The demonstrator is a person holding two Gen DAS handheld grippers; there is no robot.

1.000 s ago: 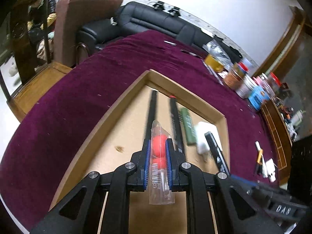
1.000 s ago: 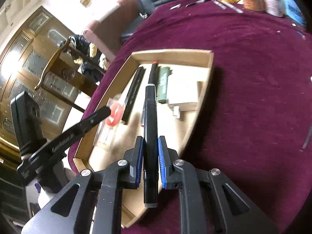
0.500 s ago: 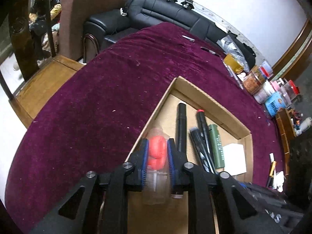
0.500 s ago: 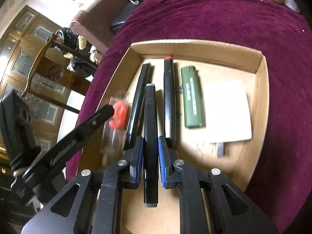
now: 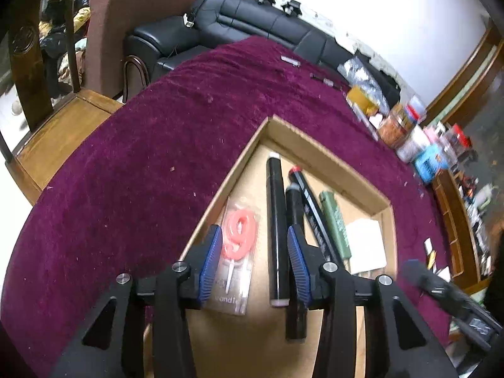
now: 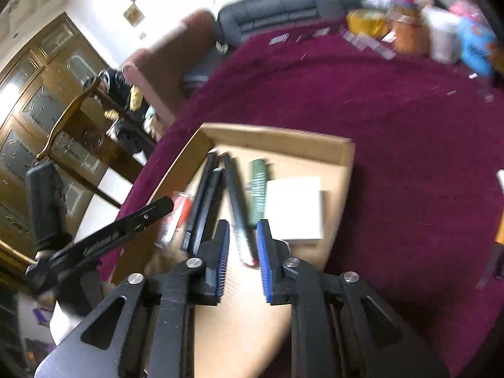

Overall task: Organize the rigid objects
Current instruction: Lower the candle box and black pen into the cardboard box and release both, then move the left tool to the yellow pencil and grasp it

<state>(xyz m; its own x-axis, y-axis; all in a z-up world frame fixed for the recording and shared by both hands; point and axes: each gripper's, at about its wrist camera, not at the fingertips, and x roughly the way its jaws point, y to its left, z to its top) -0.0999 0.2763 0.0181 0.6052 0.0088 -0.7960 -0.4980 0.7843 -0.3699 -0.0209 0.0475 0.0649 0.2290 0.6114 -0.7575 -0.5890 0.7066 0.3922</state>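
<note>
My left jaws [image 5: 253, 260] have just been opening and now stand spread, their blue pads clear of everything. Between them, flat on the box [image 5: 327, 160] floor, lie the candle [image 5: 239, 237], a pink nine in a clear sleeve just inside my left pad, and a black marker [image 5: 275, 220] nearer my right pad; neither is pinched. A second black marker [image 5: 294, 208] runs under the right pad, and beyond that pad, in order, lie a red-capped pen [image 5: 310, 201], a green lighter [image 5: 335, 222] and a white pad [image 5: 367, 244]. My right jaws [image 6: 241, 241] have also just been opening and are parted, with the lower end of a dark pen [image 6: 239, 208] lying loose between them on the box [image 6: 277, 137] floor, touching neither pad as far as the blur lets me tell. Left of those jaws lie the two markers [image 6: 208, 201] side by side, right of them the lighter [image 6: 258, 186] and the white pad [image 6: 294, 208]. The box sits on the counter [image 5: 151, 157], covered in purple cloth, ahead of both jaws.
</note>
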